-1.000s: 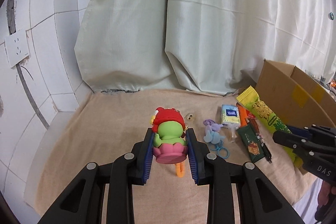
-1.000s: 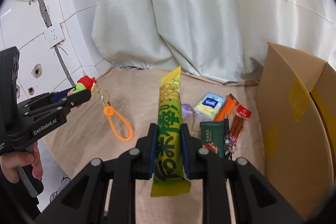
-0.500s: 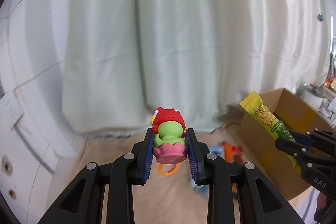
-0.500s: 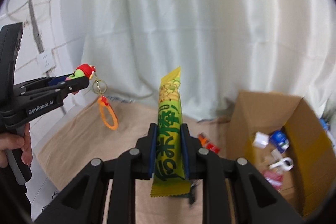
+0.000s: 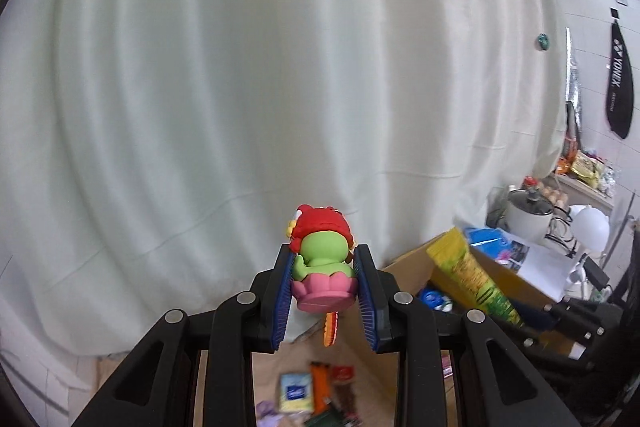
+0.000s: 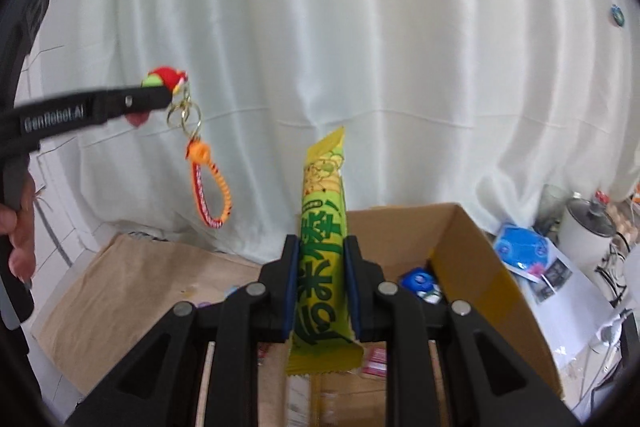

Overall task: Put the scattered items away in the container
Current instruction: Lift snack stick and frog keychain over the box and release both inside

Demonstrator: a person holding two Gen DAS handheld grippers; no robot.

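My left gripper (image 5: 323, 267) is shut on a toy keychain (image 5: 322, 269), a green figure with a red hat on a pink base. Its orange loop (image 6: 210, 189) dangles below, high above the table. My right gripper (image 6: 322, 259) is shut on a long yellow-green snack packet (image 6: 323, 239), which stands upright over the near edge of the open cardboard box (image 6: 492, 283). The box holds several small items, among them a blue round one (image 6: 418, 281). In the left wrist view the packet (image 5: 468, 275) and the box (image 5: 412, 267) lie to the right.
Several small items stay on the tan table cloth (image 6: 132, 279), including a tissue pack (image 5: 295, 393) and orange and red packets (image 5: 334, 385). A white curtain (image 5: 280, 87) hangs behind. A rice cooker (image 5: 528, 215) and clutter stand to the right of the box. A hand (image 6: 20, 231) holds the left gripper's handle.
Both grippers rose and swung right toward the box, still holding the keychain and the snack packet. The table items dropped low in view and the open box came into sight.
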